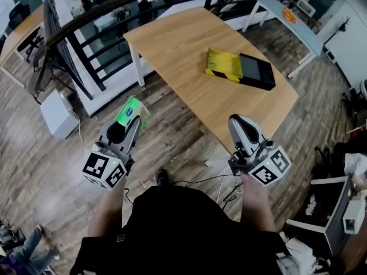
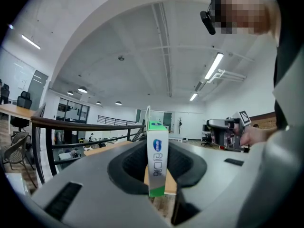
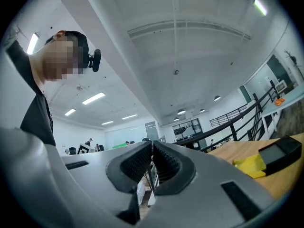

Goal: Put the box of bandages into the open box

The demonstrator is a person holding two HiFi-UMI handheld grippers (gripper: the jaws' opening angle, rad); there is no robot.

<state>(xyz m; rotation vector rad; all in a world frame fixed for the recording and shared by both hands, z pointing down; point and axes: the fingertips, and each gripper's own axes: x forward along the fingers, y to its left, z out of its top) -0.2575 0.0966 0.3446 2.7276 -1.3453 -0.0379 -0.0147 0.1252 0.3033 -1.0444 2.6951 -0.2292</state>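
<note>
The box of bandages (image 1: 132,111), green and white, is clamped edge-on in my left gripper (image 1: 134,122) over the wooden floor, left of the table. In the left gripper view the box of bandages (image 2: 157,161) stands upright between the pads. The open box (image 1: 256,71) is black with a yellow flap (image 1: 222,63) and lies on the wooden table (image 1: 178,44), far ahead of both grippers. My right gripper (image 1: 236,121) hangs at the table's near corner, shut with nothing in it (image 3: 152,161). The open box (image 3: 281,152) shows at the right of the right gripper view.
A black railing (image 1: 92,44) runs behind and to the left of the table. A white cabinet (image 1: 58,113) stands on the floor at the left. A pale desk (image 1: 287,22) is at the back right. Cables (image 1: 200,181) trail on the floor by my feet. Clutter sits at the right edge.
</note>
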